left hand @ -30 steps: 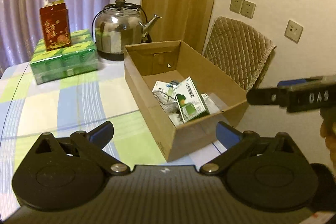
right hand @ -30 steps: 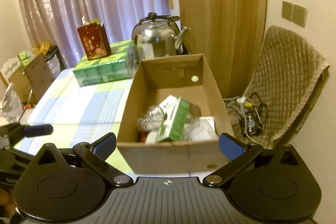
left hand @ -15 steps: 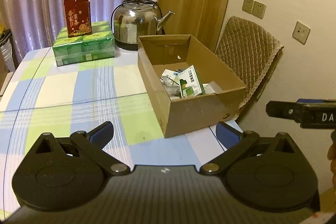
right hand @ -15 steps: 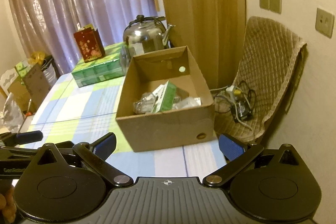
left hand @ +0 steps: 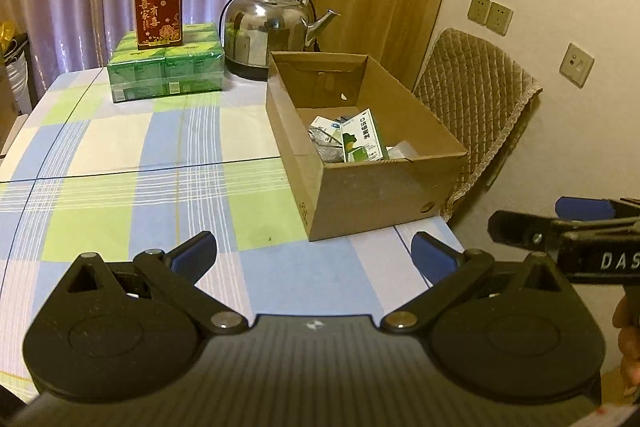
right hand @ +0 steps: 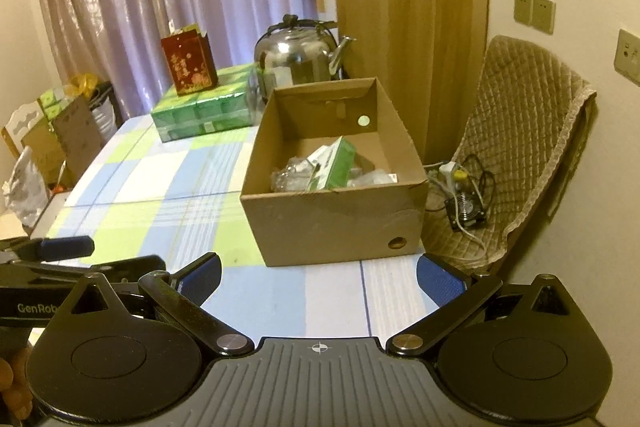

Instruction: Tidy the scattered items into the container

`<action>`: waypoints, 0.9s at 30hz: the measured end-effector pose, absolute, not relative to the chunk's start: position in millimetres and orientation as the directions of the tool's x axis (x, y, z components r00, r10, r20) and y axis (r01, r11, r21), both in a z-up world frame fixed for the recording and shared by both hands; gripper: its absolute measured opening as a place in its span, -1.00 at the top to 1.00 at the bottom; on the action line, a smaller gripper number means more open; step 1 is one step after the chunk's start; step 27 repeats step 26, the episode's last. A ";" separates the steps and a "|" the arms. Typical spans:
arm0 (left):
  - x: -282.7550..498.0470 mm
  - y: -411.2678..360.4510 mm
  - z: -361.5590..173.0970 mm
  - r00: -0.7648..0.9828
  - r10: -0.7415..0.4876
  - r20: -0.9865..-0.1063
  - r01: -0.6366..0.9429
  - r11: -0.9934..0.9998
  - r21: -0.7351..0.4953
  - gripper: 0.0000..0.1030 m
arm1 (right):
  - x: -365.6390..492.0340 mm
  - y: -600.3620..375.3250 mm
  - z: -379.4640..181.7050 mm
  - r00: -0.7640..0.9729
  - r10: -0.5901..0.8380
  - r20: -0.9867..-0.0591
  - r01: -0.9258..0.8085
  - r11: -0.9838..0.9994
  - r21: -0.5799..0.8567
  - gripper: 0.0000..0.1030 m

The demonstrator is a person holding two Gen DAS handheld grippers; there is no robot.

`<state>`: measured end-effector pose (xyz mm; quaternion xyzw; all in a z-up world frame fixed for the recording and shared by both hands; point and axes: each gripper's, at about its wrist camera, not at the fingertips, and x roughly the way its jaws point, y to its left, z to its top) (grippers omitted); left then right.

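Both tools wide open and empty: left tool [left hand: 313, 254] and right tool [right hand: 319, 275], each near the front of the cardboard box [right hand: 336, 223] on the table [left hand: 132, 163]. Green packet [right hand: 334, 163] and small bags inside the box. Could bump the box (near the table's edge) and tip everything out.

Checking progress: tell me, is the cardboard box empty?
Not empty: the cardboard box holds a green carton and clear wrappers.
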<state>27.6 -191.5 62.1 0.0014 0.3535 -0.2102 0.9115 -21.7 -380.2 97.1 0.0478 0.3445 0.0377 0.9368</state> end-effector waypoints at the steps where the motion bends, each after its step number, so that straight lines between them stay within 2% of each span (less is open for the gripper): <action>1: 27.6 -191.1 61.7 0.663 -0.382 -0.644 0.383 0.912 -0.147 -0.98 | -20.9 -379.6 96.3 0.757 0.109 -0.644 -0.041 0.992 0.120 -0.96; 27: 25.8 -191.6 53.1 0.668 -0.393 -0.631 0.389 0.908 -0.154 -0.98 | -25.3 -379.8 88.3 0.745 0.106 -0.659 -0.028 0.991 0.128 -0.96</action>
